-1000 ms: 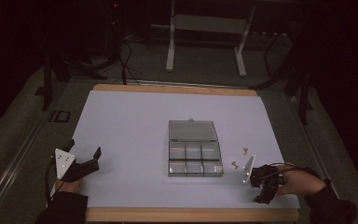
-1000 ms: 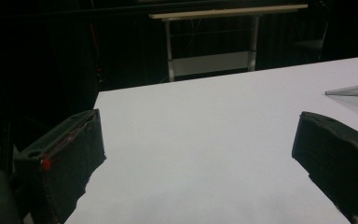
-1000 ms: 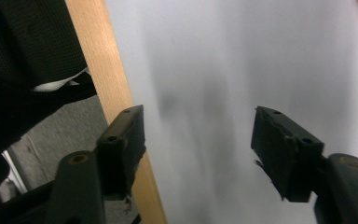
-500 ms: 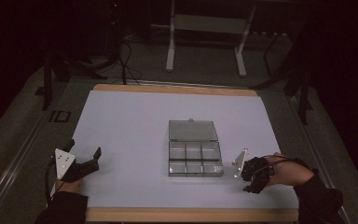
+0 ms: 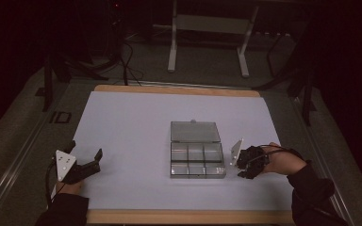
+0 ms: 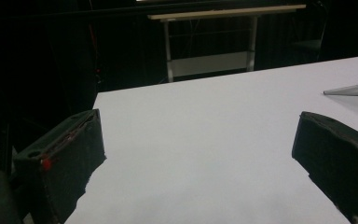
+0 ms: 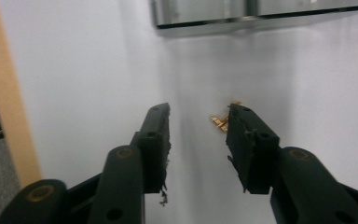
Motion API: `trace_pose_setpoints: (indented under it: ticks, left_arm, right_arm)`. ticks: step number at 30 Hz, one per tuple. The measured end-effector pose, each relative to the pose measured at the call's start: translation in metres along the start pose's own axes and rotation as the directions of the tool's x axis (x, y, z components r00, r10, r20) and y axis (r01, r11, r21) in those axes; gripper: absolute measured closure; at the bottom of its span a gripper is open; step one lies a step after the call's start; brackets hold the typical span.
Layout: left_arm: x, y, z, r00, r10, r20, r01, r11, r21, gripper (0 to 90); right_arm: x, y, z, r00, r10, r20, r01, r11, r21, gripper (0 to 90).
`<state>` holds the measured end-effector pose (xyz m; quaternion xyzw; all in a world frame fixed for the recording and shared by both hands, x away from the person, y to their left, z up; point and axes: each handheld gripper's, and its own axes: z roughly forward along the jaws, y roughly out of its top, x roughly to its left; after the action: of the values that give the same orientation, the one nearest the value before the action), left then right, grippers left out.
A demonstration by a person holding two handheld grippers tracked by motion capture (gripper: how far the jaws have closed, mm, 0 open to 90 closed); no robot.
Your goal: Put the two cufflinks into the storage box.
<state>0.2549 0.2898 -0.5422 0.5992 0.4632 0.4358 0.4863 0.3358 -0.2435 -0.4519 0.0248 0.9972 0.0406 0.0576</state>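
Observation:
A clear compartment box (image 5: 197, 159) lies in the middle of the white table (image 5: 127, 127), its lid (image 5: 194, 132) folded flat behind it. My right gripper (image 5: 246, 165) hovers just right of the box. In the right gripper view its jaws (image 7: 199, 116) have just been closing and still stand apart. A small gold metal part (image 7: 221, 122) lies on the table by the tip of the right-hand jaw, not pinched. The box edge (image 7: 261, 16) is straight ahead. My left gripper (image 5: 85, 151) rests at the table's near left, open and empty (image 6: 200, 135).
The table's wooden front edge (image 5: 188, 216) runs below both hands. A corner of the clear lid (image 6: 354, 88) shows far right in the left gripper view. A metal stand (image 5: 207, 28) is on the floor beyond the table.
The right hand has moved left toward the box and now covers the small gold parts that lay bare on the table. Its jaws have narrowed. The left gripper has stayed put.

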Motion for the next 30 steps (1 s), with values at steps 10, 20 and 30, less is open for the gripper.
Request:
trace_pose_setpoints:
  ticks: [10, 20, 30]
  left_arm:
    - [0.000, 0.000, 0.000, 1.0000, 0.000, 0.002, 0.000, 1.0000, 0.001, 2.6]
    - [0.000, 0.000, 0.000, 1.0000, 0.003, 0.002, -0.003, 1.0000, 0.000, 2.6]
    - [0.000, 0.000, 0.000, 1.0000, 0.002, 0.003, -0.002, 1.0000, 0.002, 2.6]
  right_arm:
    - [-0.019, 0.003, 0.015, 0.9979, 0.063, 0.015, -0.063, 0.998, 0.005, 65.6]
    - [-0.030, 0.002, 0.033, 0.9935, 0.114, 0.003, -0.114, 0.993, 0.022, 68.8]
    - [-0.033, -0.001, 0.043, 0.9877, 0.155, -0.025, -0.154, 0.987, 0.038, 72.9]
